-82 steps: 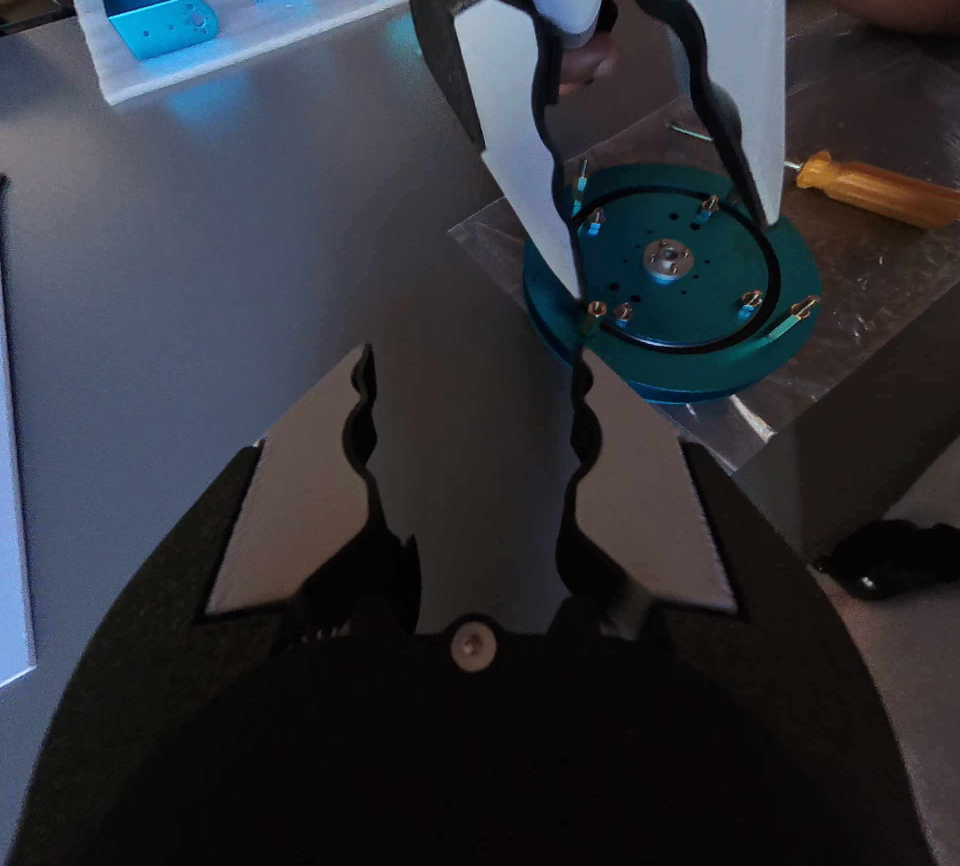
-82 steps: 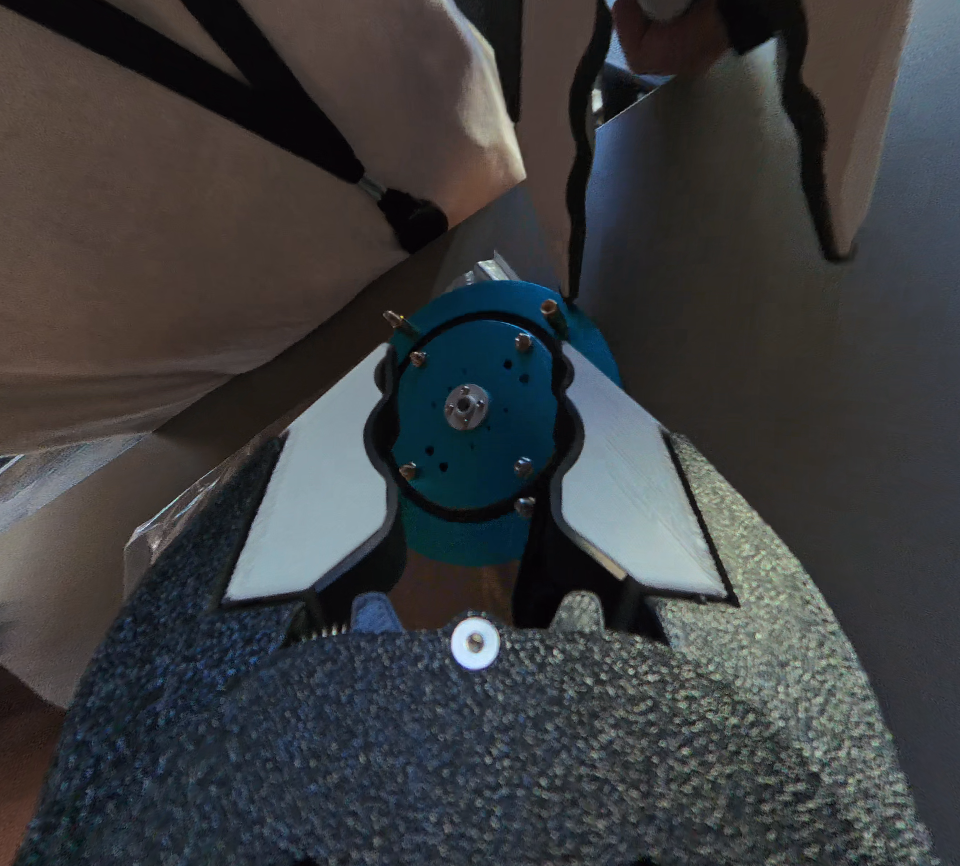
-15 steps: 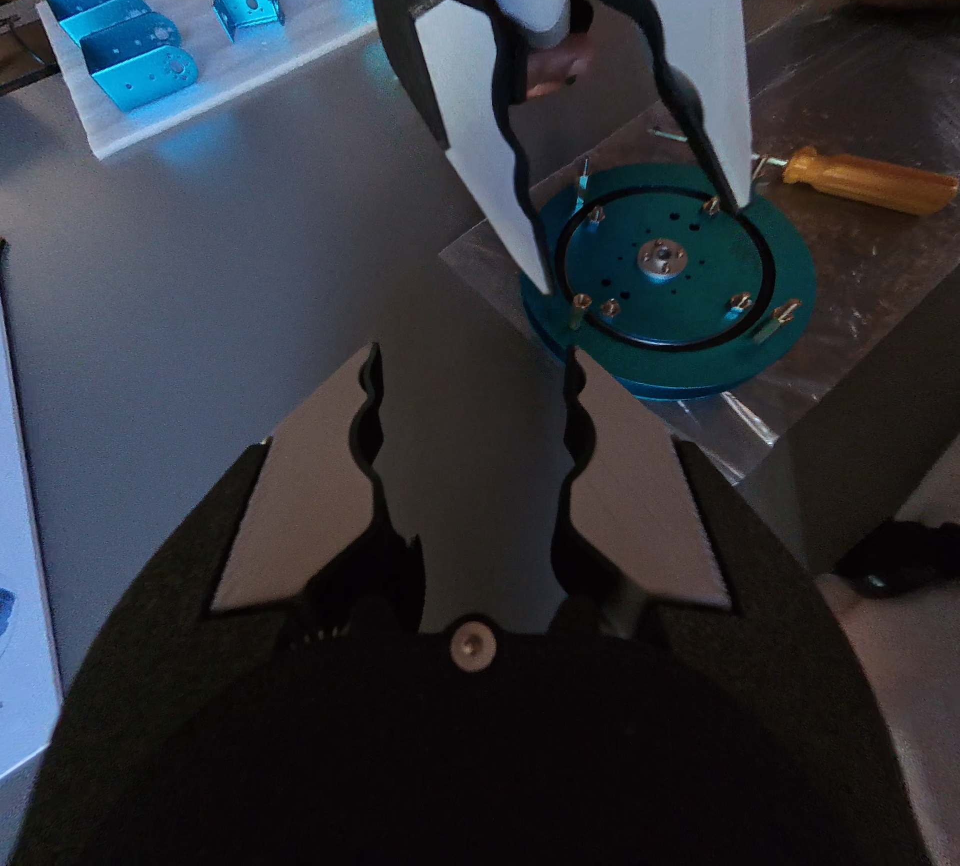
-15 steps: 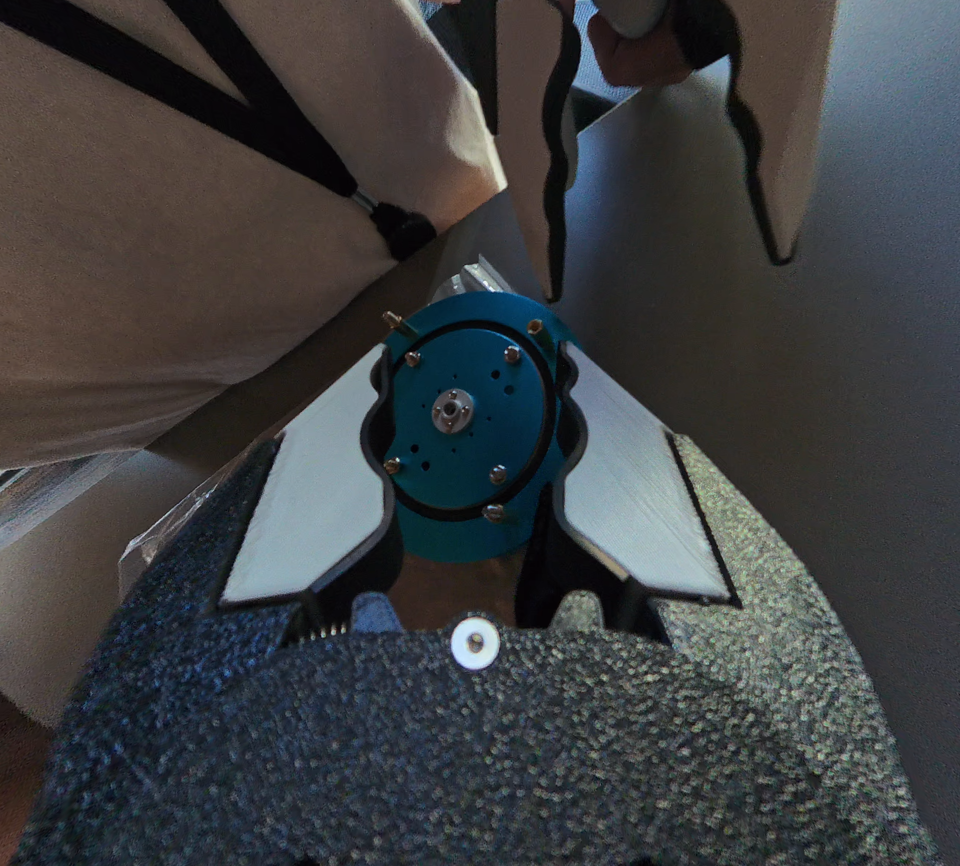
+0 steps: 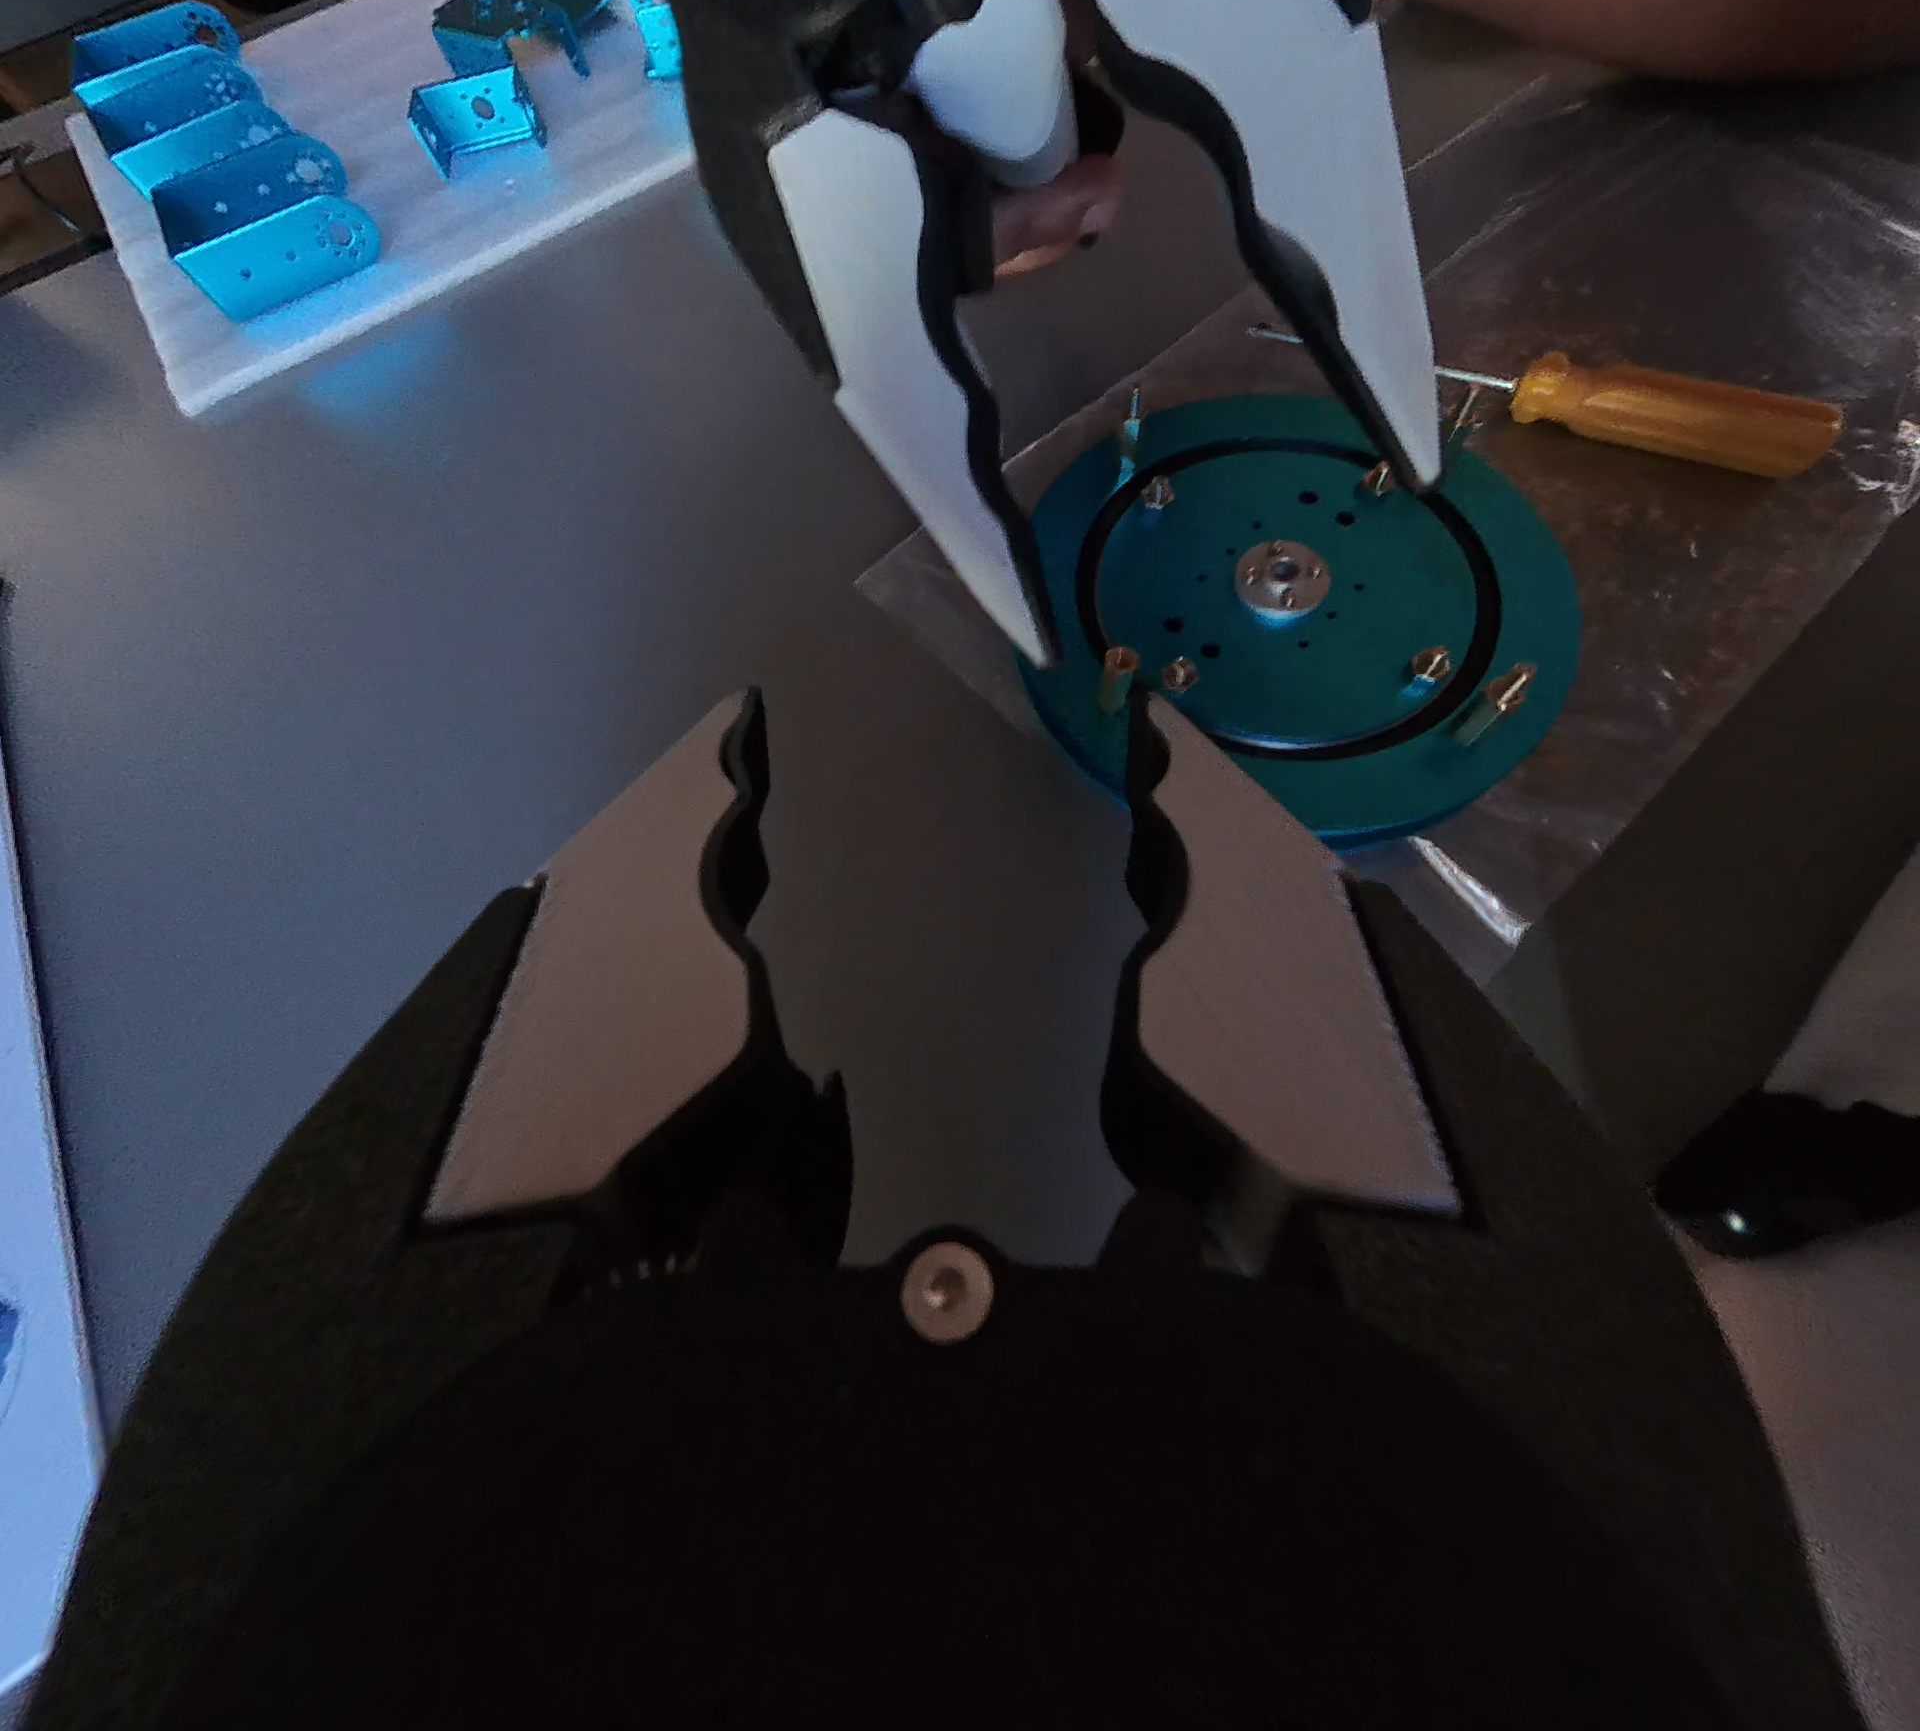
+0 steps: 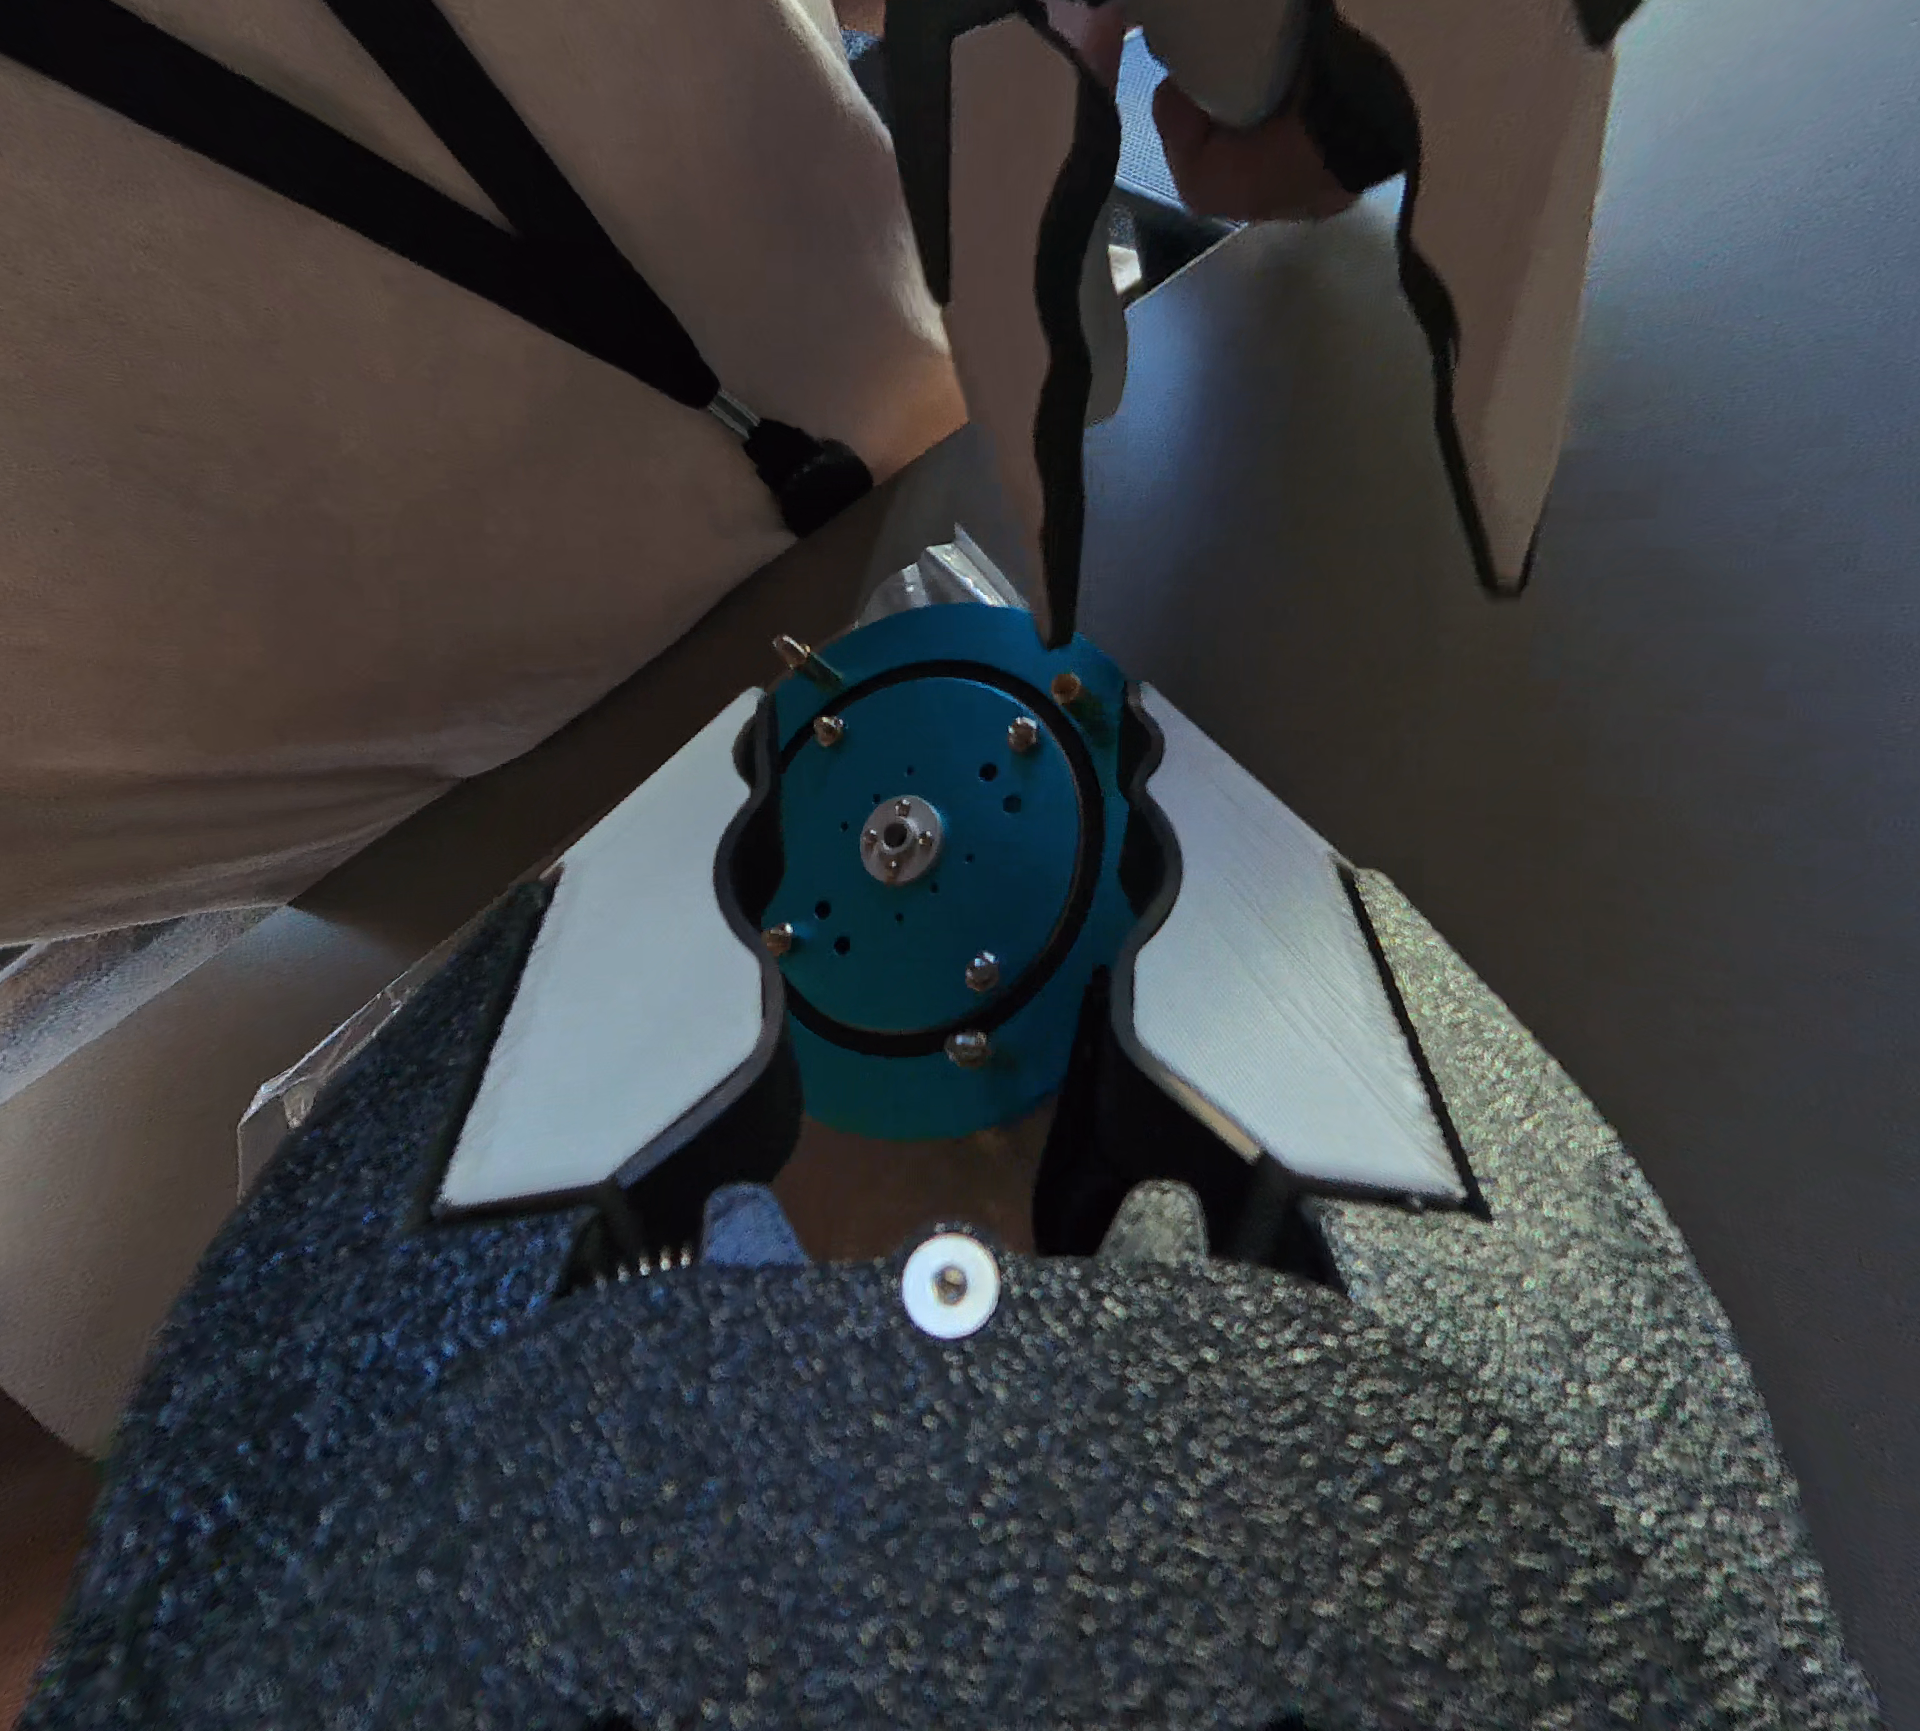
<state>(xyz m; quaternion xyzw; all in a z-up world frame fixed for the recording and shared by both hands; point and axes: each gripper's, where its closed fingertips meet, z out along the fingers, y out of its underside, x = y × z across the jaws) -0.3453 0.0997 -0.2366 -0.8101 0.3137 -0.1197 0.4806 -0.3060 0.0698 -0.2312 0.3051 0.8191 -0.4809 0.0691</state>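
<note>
The left gripper [image 5: 945, 710] is spread wide over the grey table [image 5: 468, 642], holding nothing, its right fingertip just short of the teal disc [image 5: 1320, 632]. The right gripper [image 5: 1236, 569] reaches down onto the disc, parted, one tip at the disc's near-left rim, the other at its far edge. Beyond the disc lies a yellow screwdriver [image 5: 1673, 429]. Far left of the disc, blue brackets [image 5: 260, 175] sit on a white sheet [image 5: 374, 299].

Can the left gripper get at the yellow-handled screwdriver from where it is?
Probably not directly: the screwdriver lies beyond the blue disc, and the open right gripper straddles that disc, between it and the open left gripper.
</note>
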